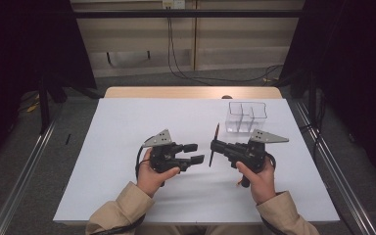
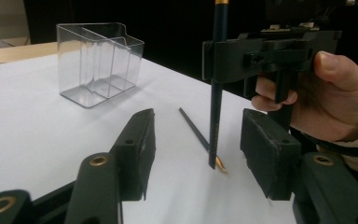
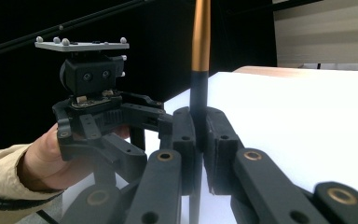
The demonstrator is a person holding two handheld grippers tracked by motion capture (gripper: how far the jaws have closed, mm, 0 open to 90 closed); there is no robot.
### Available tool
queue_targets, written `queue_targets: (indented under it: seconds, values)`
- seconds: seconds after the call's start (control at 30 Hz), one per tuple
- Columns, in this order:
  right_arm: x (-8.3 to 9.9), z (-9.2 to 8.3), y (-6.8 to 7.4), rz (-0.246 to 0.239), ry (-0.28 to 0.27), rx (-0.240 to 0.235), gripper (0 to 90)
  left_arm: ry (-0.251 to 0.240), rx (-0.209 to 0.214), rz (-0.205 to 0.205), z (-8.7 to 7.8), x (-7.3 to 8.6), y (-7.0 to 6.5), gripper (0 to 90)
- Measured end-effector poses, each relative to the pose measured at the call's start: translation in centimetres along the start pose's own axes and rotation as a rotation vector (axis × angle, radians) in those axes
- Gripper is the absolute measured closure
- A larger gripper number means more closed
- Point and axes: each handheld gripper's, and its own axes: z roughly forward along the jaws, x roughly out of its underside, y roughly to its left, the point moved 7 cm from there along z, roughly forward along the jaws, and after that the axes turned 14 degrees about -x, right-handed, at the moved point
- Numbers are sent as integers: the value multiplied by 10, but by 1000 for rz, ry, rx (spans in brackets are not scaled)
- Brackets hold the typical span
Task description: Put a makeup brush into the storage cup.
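We have the pencil [image 1: 214, 145] picked up: our right gripper [image 1: 215, 146] is clamped on it, holding it nearly upright with its sharpened tip just touching or barely clear of the white counter [image 1: 127, 122], between the two grippers. Our left gripper [image 1: 196, 152] waits just beside it, jaws apart and holding nothing. What we judge is left is carrying the pencil over to the clear plastic organizer [image 1: 246, 116], which stands well apart toward the far right of the counter with its compartments empty, and dropping it in. The pencil itself is slim and dark, nearly black, with a gold band at its upper end and a pale wood tip; its thin shadow lies across the counter behind it.
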Motion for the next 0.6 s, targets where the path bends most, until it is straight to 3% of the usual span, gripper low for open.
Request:
queue_targets:
  seconds: [0.13,0.37,0.6]
  values:
    - [0,0,0,-2,-3,-2,839,7,38,-1,-3,1,0,363]
    - [-1,-2,0,-8,-2,2,839,-9,31,30,-10,2,4,258]
    - [-1,-3,-1,-9,-2,6,839,-17,-4,53,-17,2,13,147]
